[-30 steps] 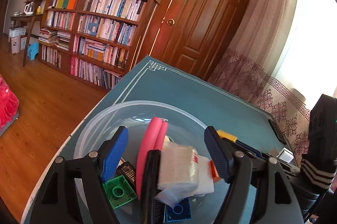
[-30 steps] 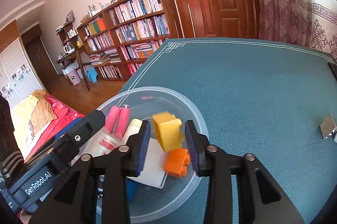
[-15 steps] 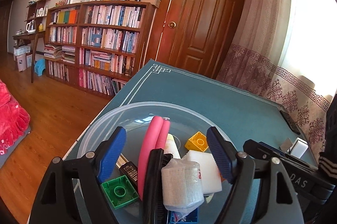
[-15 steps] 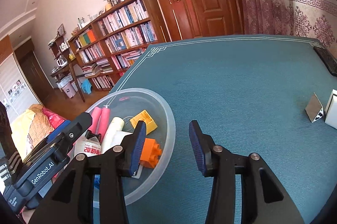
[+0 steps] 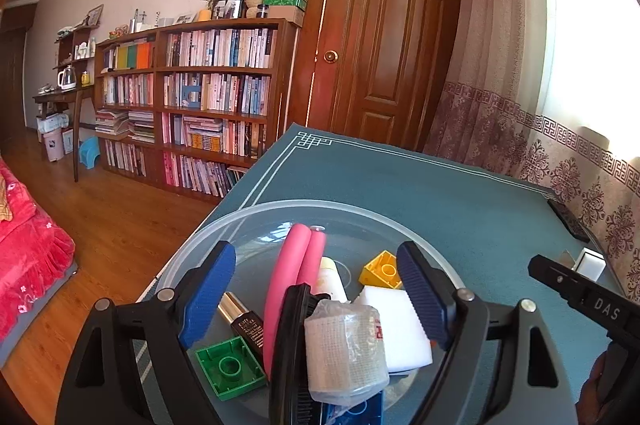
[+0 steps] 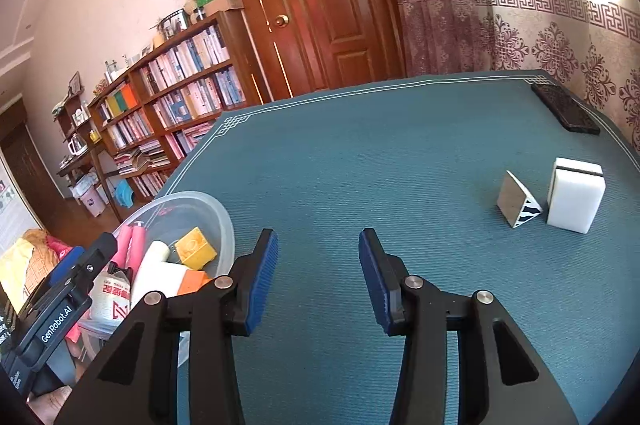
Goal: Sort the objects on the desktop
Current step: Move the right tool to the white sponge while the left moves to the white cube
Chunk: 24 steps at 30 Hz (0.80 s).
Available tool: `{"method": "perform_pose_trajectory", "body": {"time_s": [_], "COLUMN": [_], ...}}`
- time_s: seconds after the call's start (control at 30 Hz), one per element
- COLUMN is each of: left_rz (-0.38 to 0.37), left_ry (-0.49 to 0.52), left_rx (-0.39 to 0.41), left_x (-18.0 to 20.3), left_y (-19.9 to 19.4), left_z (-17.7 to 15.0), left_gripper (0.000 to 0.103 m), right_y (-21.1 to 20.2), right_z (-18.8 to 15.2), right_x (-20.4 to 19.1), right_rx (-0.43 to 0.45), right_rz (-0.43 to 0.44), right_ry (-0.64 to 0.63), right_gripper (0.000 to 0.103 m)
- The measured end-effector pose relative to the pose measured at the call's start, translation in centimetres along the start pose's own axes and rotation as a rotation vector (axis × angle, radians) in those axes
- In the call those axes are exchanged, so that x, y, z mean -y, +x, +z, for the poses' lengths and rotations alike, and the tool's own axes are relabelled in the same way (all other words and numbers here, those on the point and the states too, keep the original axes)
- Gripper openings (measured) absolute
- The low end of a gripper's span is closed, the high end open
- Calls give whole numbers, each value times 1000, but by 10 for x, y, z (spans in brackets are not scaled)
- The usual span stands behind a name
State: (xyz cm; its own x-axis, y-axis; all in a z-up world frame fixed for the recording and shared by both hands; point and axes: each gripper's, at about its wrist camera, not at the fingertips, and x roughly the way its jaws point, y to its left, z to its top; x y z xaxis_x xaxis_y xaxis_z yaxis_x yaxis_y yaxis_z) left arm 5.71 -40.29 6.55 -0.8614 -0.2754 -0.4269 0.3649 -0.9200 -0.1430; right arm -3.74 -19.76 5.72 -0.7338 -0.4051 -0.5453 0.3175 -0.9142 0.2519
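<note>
Clear plastic bowl (image 5: pixel 256 221), lower centre of left wrist view, sits at the counter's (image 6: pixel 400 153) near-left edge. Inside: pink foam tube (image 5: pixel 286 277), yellow brick (image 5: pixel 382 269), green brick (image 5: pixel 230 365), white sponge block (image 5: pixel 400 329), wrapped gauze roll (image 5: pixel 344 349), dark cosmetic bottle (image 5: pixel 244 321), orange brick (image 6: pixel 192 281).

Left claw (image 5: pixel 316 289): jaws wide apart, empty, hanging over the bowl's contents; contact with them cannot be told.

Right claw (image 6: pixel 318 277): jaws apart, empty, over bare teal cloth just right of the bowl.

Right side of right wrist view: white sponge (image 6: pixel 576 201) upright, small triangular box (image 6: pixel 516 203) just beside it, black remote (image 6: pixel 564 107) near the far edge. Wide open cloth between claw and these.
</note>
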Motion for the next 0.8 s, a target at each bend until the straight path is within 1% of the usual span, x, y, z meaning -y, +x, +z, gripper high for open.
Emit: {"method": "perform_pose_trajectory", "body": {"time_s": [0.1,0.33,0.47,0.63,0.67,0.7,0.77,0.8], "left_rz": [12,36,34,11,3,-5,-27,-38], "left_ry": [2,8,14,57,65,70,74,73], "left_rx": [4,18,28,39,40,39,33,30], "left_x": [1,5,11,29,33,37,44,48], "left_y": [0,-4,-11,-21,-22,-24,-25,-25], "left_z": [0,1,1,2,3,3,4,4], "left_gripper": [88,92,100,102,102,102,102,102], "right_y": [-4,-14,-20,-30,-33,-35,-42,-45], "right_z": [-1,1,1,1,1,1,2,2], "right_x": [9,26,41,68,74,80,93,98], "right_rx": [16,39,53,66,70,75,92,101], "right_rz": [-36,-80,-118,-169,-179,-190,-212,-224], "right_ry": [4,32,61,114,126,138,162,172], "right_gripper": [46,46,46,46,47,53,58,59]}}
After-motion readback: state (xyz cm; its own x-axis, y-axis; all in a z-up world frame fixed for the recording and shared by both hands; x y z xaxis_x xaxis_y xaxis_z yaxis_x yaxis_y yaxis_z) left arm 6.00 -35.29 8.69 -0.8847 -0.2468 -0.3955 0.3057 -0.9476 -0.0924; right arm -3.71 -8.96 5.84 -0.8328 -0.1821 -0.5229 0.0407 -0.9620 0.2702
